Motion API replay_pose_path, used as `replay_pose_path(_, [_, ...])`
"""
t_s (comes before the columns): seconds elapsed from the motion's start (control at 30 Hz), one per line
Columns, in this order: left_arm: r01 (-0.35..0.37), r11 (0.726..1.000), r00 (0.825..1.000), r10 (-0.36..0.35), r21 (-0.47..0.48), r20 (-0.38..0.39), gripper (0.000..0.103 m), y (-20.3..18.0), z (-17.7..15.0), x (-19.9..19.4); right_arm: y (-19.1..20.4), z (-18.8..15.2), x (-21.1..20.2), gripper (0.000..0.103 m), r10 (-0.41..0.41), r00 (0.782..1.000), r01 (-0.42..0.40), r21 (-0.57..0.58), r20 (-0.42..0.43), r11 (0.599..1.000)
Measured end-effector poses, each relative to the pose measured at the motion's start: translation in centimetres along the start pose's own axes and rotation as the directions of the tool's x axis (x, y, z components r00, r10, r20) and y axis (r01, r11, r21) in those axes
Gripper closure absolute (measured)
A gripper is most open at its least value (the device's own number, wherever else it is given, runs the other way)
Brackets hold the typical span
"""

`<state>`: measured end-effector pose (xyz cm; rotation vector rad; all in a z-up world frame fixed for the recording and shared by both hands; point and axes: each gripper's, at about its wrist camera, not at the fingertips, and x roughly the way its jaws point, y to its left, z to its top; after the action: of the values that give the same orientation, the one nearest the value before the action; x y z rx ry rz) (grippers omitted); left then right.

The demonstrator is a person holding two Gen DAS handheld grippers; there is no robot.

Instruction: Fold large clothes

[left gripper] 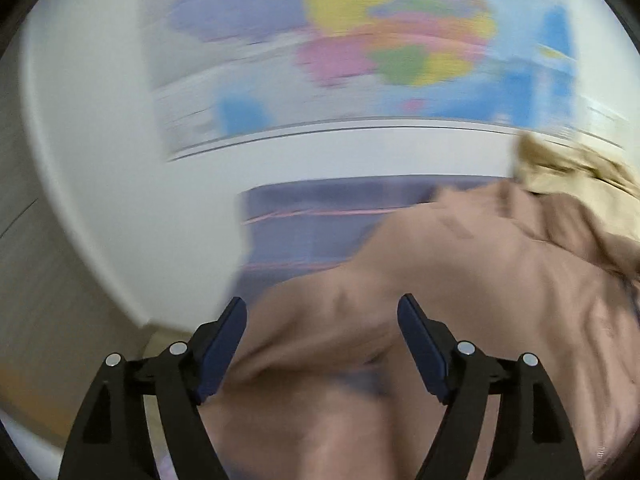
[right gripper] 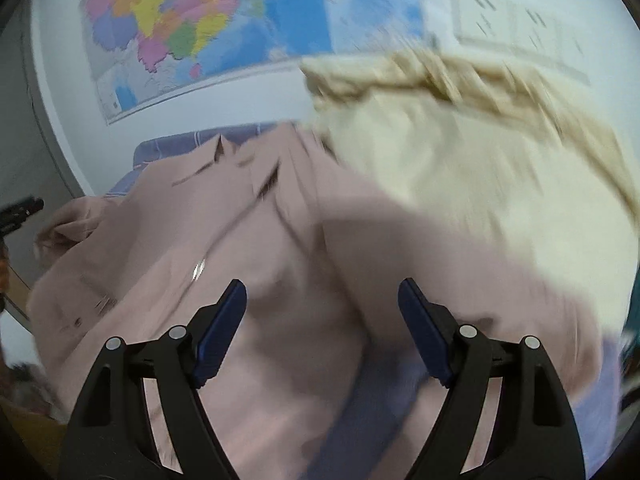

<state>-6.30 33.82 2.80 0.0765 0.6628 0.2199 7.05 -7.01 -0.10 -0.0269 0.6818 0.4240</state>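
Note:
A large pink garment (left gripper: 460,280) lies spread on a blue-purple striped bed cover (left gripper: 312,224); it also shows in the right wrist view (right gripper: 224,240), where its collar and placket face the wall. A cream garment (right gripper: 460,168) lies bunched at its right, seen too in the left wrist view (left gripper: 576,176). My left gripper (left gripper: 322,320) is open and empty just above the pink cloth's left edge. My right gripper (right gripper: 322,304) is open and empty above the pink cloth's middle. Both views are motion-blurred.
A coloured wall map (right gripper: 200,28) hangs on the white wall behind the bed, also in the left wrist view (left gripper: 360,40). The bed's left edge (left gripper: 240,248) drops to a pale floor. A dark object (right gripper: 20,210) sits at far left.

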Motion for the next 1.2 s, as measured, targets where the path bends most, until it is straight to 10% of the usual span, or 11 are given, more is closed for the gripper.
replay_pose_path(0.2, [0.215, 0.975, 0.973, -0.209, 0.060, -0.102, 0.029, -8.2, 2.9, 8.2, 3.4, 5.9, 7.0, 0.028, -0.104, 0.994, 0.105, -0.171, 0.018, 0.980])
replay_pose_path(0.37, [0.255, 0.965, 0.950, -0.238, 0.060, -0.202, 0.030, -12.1, 5.1, 15.6, 5.1, 8.0, 13.2, 0.033, -0.187, 0.982, 0.171, -0.297, -0.025, 0.939])
replay_pose_path(0.43, [0.251, 0.964, 0.945, -0.225, 0.083, -0.238, 0.034, -13.5, 5.9, 18.2, 5.2, 8.3, 15.0, 0.043, -0.219, 0.974, 0.190, -0.341, -0.049, 0.921])
replay_pose_path(0.5, [0.249, 0.964, 0.940, -0.217, 0.096, -0.263, 0.045, -14.0, 6.3, 19.8, 4.6, 8.9, 16.8, 0.097, -0.215, 0.970, 0.162, -0.356, -0.114, 0.920])
replay_pose_path(0.83, [0.187, 0.982, 0.964, -0.179, 0.021, -0.197, 0.056, -13.2, 8.4, 23.8, -0.6, 13.8, 14.6, 0.095, -0.151, 0.988, 0.151, -0.120, 0.007, 0.981])
replay_pose_path(1.03, [0.136, 0.989, 0.969, -0.123, 0.051, -0.213, 0.054, -12.8, 7.5, 24.8, 0.8, 12.7, 12.2, 0.047, -0.187, 0.979, 0.197, -0.155, 0.079, 0.968])
replay_pose_path(1.2, [0.181, 0.983, 0.964, -0.171, 0.032, -0.203, 0.049, -11.8, 7.9, 24.0, 3.5, 9.6, 8.4, 0.047, -0.090, 0.991, 0.112, -0.236, 0.103, 0.965])
